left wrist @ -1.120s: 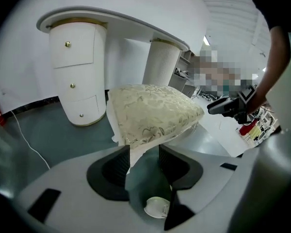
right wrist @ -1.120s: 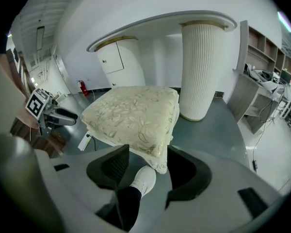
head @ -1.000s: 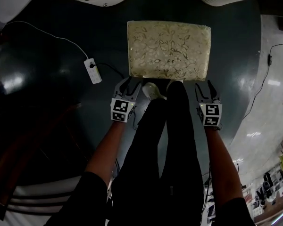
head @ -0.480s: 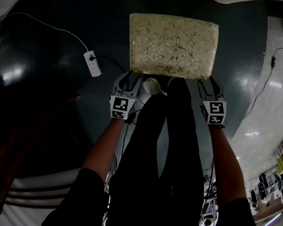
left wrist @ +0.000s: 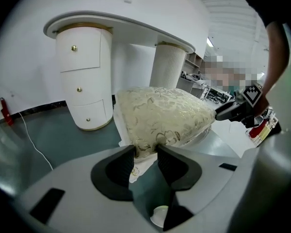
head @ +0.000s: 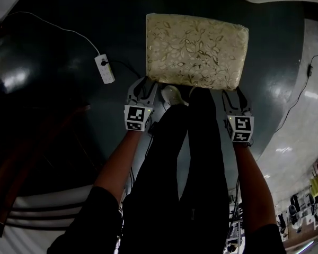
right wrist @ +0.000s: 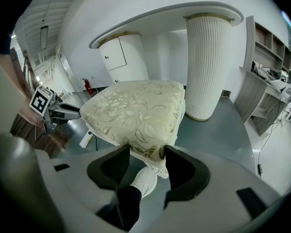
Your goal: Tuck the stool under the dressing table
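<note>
The stool (head: 196, 49) has a cream cushion with a gold leaf pattern and stands on the dark floor before the white dressing table (left wrist: 85, 81). My left gripper (head: 144, 91) is at its near left corner. In the left gripper view the jaws (left wrist: 145, 152) have just been closing, and their pads press the cushion corner (left wrist: 150, 125) between them. My right gripper (head: 234, 97) is at the near right corner. Its jaws (right wrist: 148, 152) stand wide around that corner (right wrist: 145, 120).
A white power strip (head: 105, 69) with its cable lies on the floor left of the stool. The person's dark-trousered legs and a white shoe (head: 172, 95) stand between the grippers. The table's drawer pedestal and fluted column (right wrist: 208, 67) flank the gap behind the stool.
Both grippers have edged forward until their fingers meet the stool's near edge. The stool has kept its place on the floor.
</note>
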`<action>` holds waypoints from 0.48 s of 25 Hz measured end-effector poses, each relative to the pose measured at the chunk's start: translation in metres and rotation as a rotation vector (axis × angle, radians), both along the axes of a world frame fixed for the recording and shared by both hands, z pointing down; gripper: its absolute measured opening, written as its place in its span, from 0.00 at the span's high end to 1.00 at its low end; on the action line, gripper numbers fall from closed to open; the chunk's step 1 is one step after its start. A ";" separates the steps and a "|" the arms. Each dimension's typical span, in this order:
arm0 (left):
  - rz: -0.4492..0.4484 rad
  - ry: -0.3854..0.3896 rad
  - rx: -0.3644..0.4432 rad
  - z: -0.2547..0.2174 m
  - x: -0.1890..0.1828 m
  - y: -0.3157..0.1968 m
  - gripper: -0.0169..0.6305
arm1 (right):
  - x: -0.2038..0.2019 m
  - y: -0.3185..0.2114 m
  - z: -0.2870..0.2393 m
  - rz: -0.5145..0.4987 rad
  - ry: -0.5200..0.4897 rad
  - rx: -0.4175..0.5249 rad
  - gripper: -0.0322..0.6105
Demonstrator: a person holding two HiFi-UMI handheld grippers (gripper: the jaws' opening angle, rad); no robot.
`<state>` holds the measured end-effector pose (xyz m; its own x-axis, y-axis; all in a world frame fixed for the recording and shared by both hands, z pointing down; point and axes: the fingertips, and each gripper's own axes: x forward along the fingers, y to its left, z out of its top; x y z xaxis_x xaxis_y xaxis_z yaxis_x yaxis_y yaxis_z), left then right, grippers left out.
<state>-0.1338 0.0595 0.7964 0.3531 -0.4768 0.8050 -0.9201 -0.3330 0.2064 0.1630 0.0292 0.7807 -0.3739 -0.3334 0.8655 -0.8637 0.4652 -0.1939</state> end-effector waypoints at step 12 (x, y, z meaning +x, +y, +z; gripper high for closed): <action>-0.005 0.024 -0.031 -0.002 0.008 0.002 0.74 | 0.005 -0.015 0.001 -0.062 0.050 0.034 0.59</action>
